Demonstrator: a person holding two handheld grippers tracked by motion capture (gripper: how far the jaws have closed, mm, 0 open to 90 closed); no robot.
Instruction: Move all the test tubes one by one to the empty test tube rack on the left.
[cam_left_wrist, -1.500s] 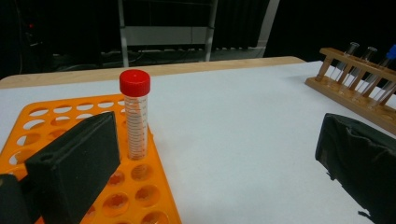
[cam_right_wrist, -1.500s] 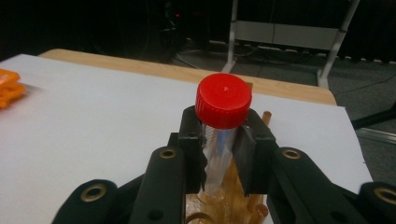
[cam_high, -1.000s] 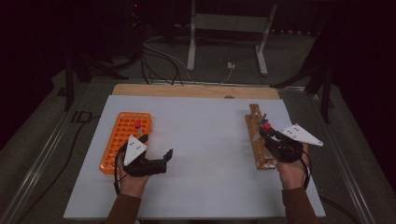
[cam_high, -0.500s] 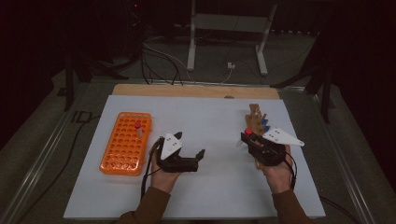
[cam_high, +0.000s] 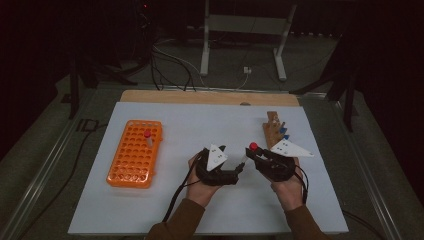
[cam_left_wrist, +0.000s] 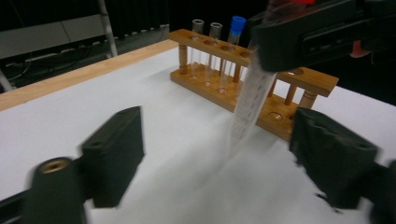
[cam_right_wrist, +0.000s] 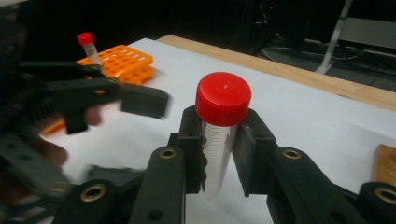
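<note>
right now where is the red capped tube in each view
High view: the red capped tube is mid-table, held in the right gripper beside the left gripper.
Left gripper view: upper right, its clear body hanging from the right gripper.
Right gripper view: centre, clamped below its cap.
Shared landmark: the wooden rack, seen in all three views.

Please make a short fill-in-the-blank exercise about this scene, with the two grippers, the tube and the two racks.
1. The right gripper is shut on a tube with a ____ cap.
2. The left gripper has its jaws ____.
3. The plastic rack on the left side of the table is ____ in colour.
4. The rack behind the tube in the left gripper view is made of ____.

Missing words: red; open; orange; wood
</note>
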